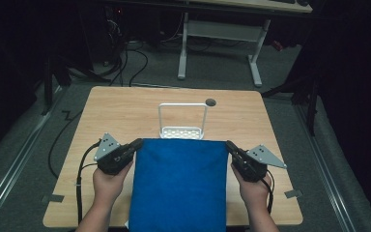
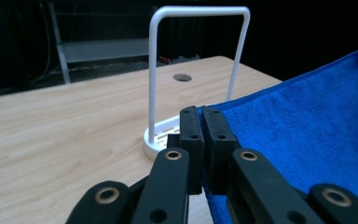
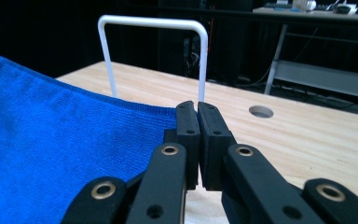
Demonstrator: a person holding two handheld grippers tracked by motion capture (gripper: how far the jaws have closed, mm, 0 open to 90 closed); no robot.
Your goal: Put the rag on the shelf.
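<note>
A light wooden table (image 1: 116,111) fills the middle of the high view, with a small round hole (image 1: 210,102) near its far edge, upper centre. Beyond it, at the top of the frame, stands a white-legged desk (image 1: 220,29) on grey floor, dark cables (image 1: 125,63) trailing at upper left.

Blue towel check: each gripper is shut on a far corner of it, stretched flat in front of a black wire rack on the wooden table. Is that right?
Not quite: the rack is white, not black, as the high view and both gripper views show. The rest holds: the left gripper and right gripper are each shut on a far corner of the blue towel, stretched flat in front of the rack on the wooden table.
</note>
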